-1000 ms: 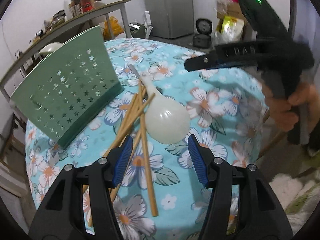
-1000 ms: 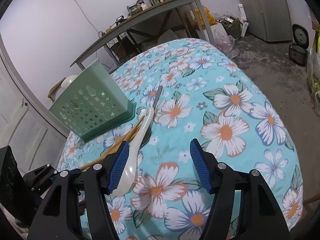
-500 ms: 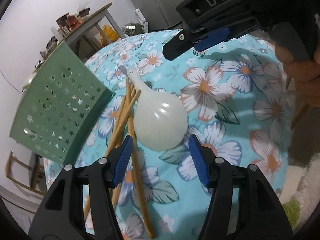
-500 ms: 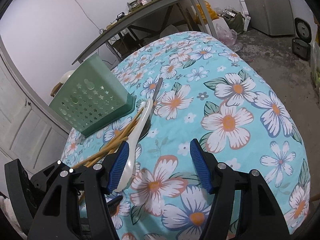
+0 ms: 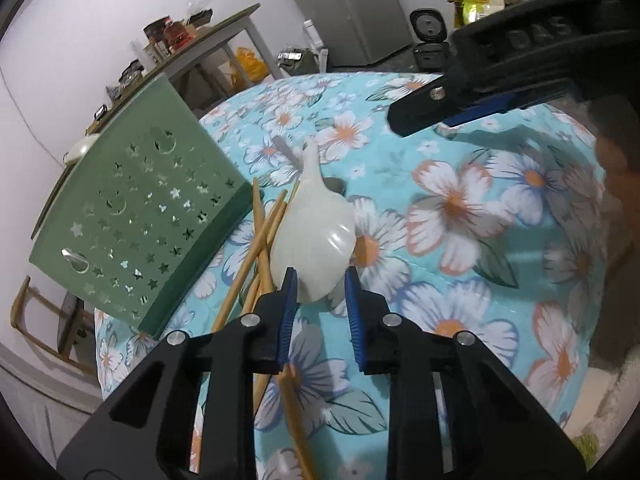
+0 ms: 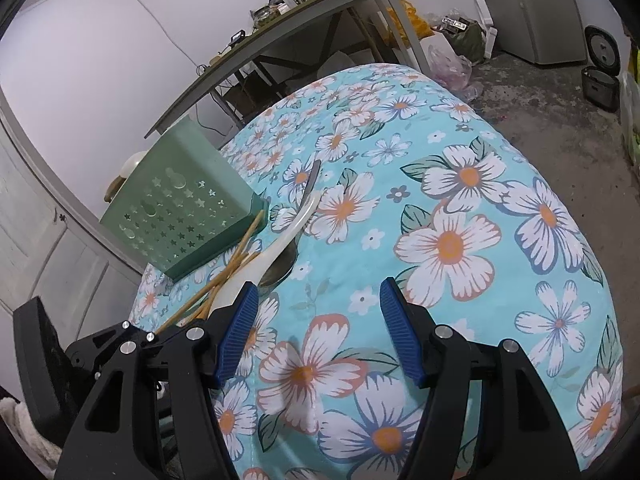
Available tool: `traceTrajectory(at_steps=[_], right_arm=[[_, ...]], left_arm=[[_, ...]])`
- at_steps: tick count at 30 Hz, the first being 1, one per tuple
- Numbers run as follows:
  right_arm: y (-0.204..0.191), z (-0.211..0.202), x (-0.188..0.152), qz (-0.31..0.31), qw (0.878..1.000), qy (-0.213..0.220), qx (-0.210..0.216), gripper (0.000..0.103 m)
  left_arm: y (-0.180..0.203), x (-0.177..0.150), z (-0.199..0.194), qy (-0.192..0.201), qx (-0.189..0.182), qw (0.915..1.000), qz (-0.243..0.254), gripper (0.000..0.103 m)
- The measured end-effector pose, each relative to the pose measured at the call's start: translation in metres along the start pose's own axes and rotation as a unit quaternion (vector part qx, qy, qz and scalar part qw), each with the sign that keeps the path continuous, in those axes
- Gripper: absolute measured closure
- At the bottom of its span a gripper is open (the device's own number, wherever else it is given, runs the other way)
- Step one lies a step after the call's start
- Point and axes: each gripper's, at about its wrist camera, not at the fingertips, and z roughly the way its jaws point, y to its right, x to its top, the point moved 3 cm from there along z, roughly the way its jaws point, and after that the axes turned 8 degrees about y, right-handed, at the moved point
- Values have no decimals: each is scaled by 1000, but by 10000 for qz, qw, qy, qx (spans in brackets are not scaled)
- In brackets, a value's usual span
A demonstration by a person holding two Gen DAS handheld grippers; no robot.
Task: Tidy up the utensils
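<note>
The left gripper (image 5: pixel 319 294) was low over the table (image 5: pixel 460 248), which was covered by a light blue cloth with flowers. Its two blue pads (image 5: pixel 289 312) stood close on both sides of the wide end of the white plastic spoon (image 5: pixel 316 232). The gap between them was narrow, and they seemed to touch the spoon bowl, but I cannot tell if the grip was already firm. The spoon lay on the cloth, with its handle pointing away from the gripper. Under its handle a metal spoon (image 6: pixel 286 256) lay, partly hidden. Just beside the white spoon, on its left, several wooden chopsticks (image 5: pixel 260 236) lay crossed in a loose bundle, and some of them passed under the left gripper. The green utensil holder (image 5: pixel 136 216) with star holes lay tilted on its side, at the left of the chopsticks, and one chopstick end touched its edge.

The right gripper (image 6: pixel 316 324) hung above the flowered cloth with its jaws wide apart and nothing between them. In the left wrist view it appeared at the upper right, well apart from the spoon.
</note>
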Motion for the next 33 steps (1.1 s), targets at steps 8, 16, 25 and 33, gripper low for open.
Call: traceTrajectory(at_steps=[8, 16, 25, 33], right_arm=[[-2, 0, 0, -2, 10000, 1, 12, 41], [-3, 2, 1, -4, 10000, -19, 7, 41], [-4, 3, 0, -29, 10000, 1, 18, 41], [-6, -1, 5, -153, 9998, 151, -33, 56]], left_arm=[[6, -1, 8, 84, 349, 9990, 276, 74], [-4, 10, -8, 590, 873, 9943, 181, 75], [-4, 19, 9, 418, 714, 9963, 225, 85], [-26, 34, -9, 750, 737, 9944, -111, 102]])
